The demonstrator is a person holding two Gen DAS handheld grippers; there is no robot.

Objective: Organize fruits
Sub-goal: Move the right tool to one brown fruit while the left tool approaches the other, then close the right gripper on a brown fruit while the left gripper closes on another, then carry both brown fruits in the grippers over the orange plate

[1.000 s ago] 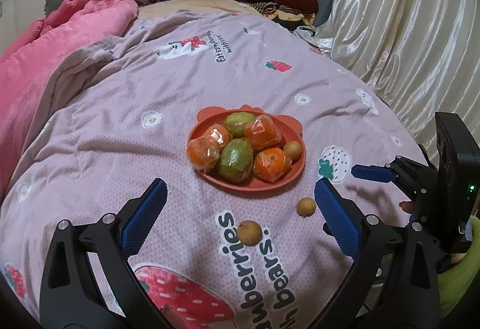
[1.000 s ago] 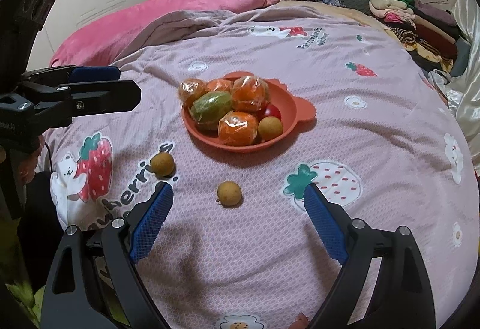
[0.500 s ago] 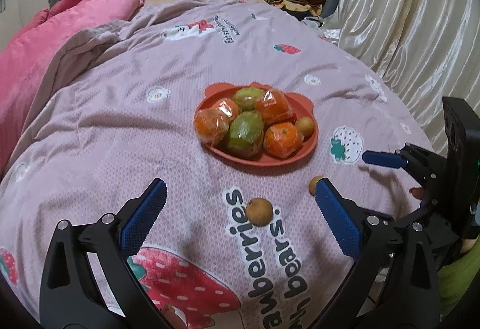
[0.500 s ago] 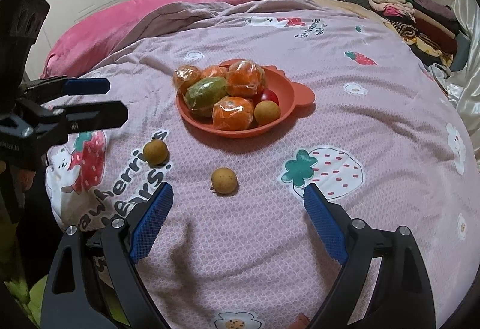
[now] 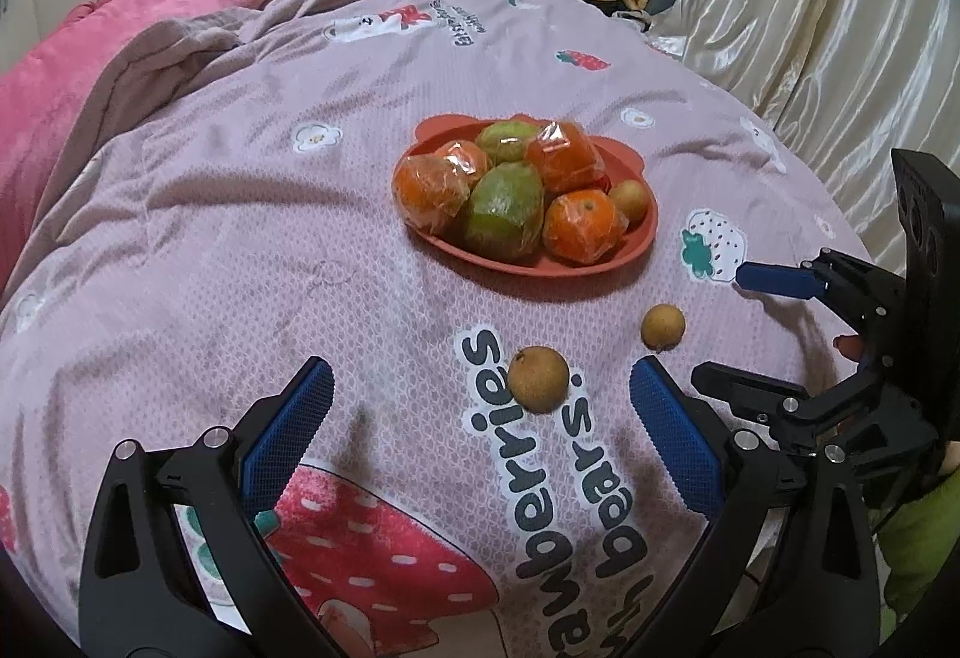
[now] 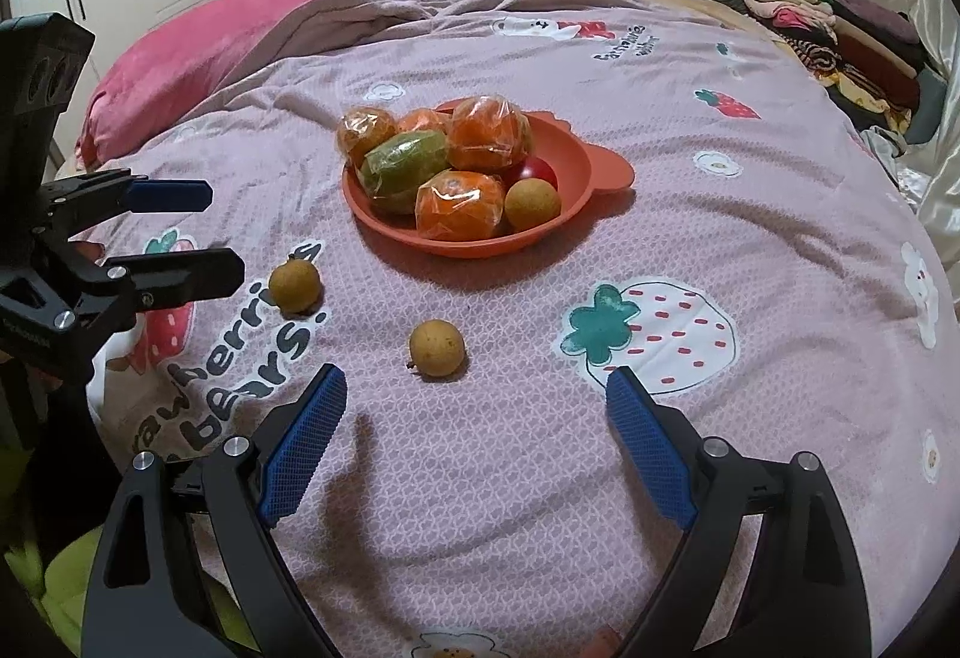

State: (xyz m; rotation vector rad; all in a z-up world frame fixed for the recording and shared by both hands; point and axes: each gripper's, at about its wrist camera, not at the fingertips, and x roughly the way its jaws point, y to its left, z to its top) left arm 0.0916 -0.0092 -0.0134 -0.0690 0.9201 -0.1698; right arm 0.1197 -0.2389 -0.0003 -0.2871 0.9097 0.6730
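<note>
Both my grippers hang wide over the bed, holding nothing.

My left gripper [image 5: 480, 418] frames one small brown fruit [image 5: 538, 378]; my right gripper [image 6: 477, 418] sits just behind the other brown fruit [image 6: 437, 348]. Both fruits lie on the bedspread [image 5: 240, 268] near the orange plate [image 6: 576, 166] of wrapped fruit.

An orange-red plastic plate with small ears [image 6: 606, 166] is sitting well ahead of the right gripper [image 6: 474, 436], holding plastic-wrapped oranges, green fruit and one brown round fruit. Two small brown round longan-like fruits are lying loose before it: one [image 6: 437, 349] just ahead of the wide-spread fingertips, the other [image 6: 294, 286] ahead-left.
</note>
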